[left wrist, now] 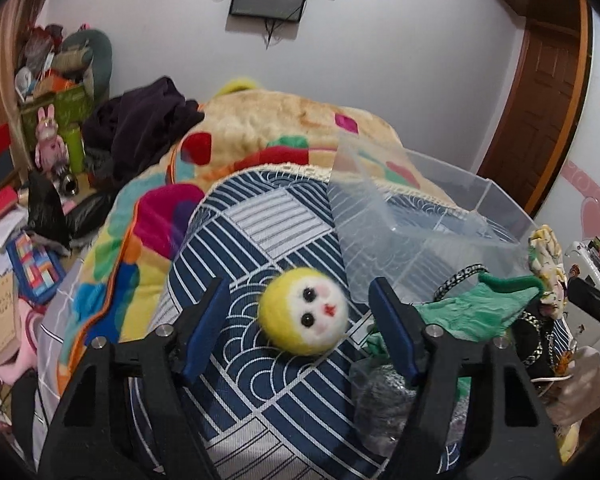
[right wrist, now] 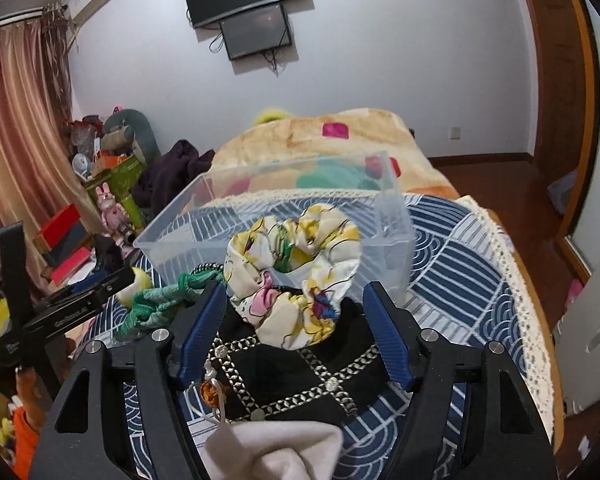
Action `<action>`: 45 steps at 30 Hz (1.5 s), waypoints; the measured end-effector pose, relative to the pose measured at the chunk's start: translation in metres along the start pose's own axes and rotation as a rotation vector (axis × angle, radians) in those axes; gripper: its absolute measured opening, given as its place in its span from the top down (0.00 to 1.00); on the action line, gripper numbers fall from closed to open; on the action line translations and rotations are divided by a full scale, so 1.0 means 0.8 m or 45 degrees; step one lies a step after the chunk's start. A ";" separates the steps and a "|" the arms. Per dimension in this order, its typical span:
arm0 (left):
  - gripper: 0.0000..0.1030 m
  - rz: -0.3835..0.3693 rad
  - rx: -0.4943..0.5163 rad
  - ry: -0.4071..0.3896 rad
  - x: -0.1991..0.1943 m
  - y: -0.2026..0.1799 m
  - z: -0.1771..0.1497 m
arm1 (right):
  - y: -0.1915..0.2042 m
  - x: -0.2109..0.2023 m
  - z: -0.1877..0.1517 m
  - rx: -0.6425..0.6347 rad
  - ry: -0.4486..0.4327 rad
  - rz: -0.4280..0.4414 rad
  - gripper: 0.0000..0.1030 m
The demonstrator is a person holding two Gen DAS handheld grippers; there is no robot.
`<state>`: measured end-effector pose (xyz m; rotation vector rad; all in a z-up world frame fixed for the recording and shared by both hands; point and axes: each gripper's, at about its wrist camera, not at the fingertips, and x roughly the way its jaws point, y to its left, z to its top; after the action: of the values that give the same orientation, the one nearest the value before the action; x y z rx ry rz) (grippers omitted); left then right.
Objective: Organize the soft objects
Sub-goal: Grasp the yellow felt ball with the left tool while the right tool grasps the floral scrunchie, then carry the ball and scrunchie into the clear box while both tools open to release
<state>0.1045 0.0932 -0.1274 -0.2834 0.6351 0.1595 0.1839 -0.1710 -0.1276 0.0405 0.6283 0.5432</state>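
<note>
A yellow and white felt ball with a face (left wrist: 303, 311) lies on the blue patterned cloth (left wrist: 260, 380), between the fingers of my open left gripper (left wrist: 300, 320). A clear plastic bin (right wrist: 284, 216) stands behind it, also in the left wrist view (left wrist: 420, 216). My open right gripper (right wrist: 294, 316) straddles a floral scrunchie (right wrist: 292, 276) that lies on a black pouch with silver chains (right wrist: 300, 376). A green knit piece (left wrist: 476, 312) lies between the two grippers, also in the right wrist view (right wrist: 156, 300). A grey-white cloth (right wrist: 276, 452) lies near the right gripper's base.
A colourful fleece blanket (left wrist: 260, 128) covers the bed behind the bin. Dark clothing (left wrist: 140, 120) and cluttered boxes with a pink rabbit figure (left wrist: 50, 140) stand at the left. A wooden door (left wrist: 540, 100) is at the right. A silvery pouch (left wrist: 384, 400) lies under the green piece.
</note>
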 end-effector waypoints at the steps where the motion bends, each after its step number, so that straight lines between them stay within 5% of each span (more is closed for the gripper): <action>1: 0.36 -0.005 -0.002 0.011 0.001 0.000 0.001 | 0.001 0.004 0.000 -0.004 0.005 -0.001 0.35; 7: 0.56 -0.035 0.017 0.080 0.014 -0.006 -0.006 | 0.000 0.018 -0.002 -0.007 0.069 0.005 0.58; 10: 0.57 -0.037 0.014 0.077 0.013 -0.007 -0.007 | 0.000 0.022 -0.003 -0.015 0.083 -0.003 0.66; 14: 0.58 -0.032 0.021 0.055 0.008 -0.011 -0.009 | 0.002 0.027 -0.007 -0.036 0.100 -0.014 0.88; 20: 0.58 -0.045 0.050 -0.028 -0.021 -0.024 -0.002 | 0.001 0.012 -0.003 -0.043 0.031 -0.043 0.92; 33: 0.58 -0.130 0.154 -0.216 -0.083 -0.065 0.034 | -0.002 -0.042 0.032 -0.065 -0.172 -0.084 0.93; 39: 0.58 -0.177 0.198 -0.243 -0.084 -0.087 0.055 | -0.009 -0.031 0.042 -0.103 -0.114 -0.089 0.92; 43: 0.58 -0.186 0.217 -0.214 -0.069 -0.097 0.066 | -0.028 -0.004 0.030 -0.049 -0.015 -0.107 0.51; 45: 0.58 -0.199 0.219 -0.186 -0.060 -0.099 0.069 | -0.037 0.009 0.022 -0.043 0.017 -0.132 0.51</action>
<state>0.1159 0.0324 -0.0391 -0.1530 0.4764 -0.0250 0.2128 -0.1906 -0.1235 -0.0273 0.6306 0.4540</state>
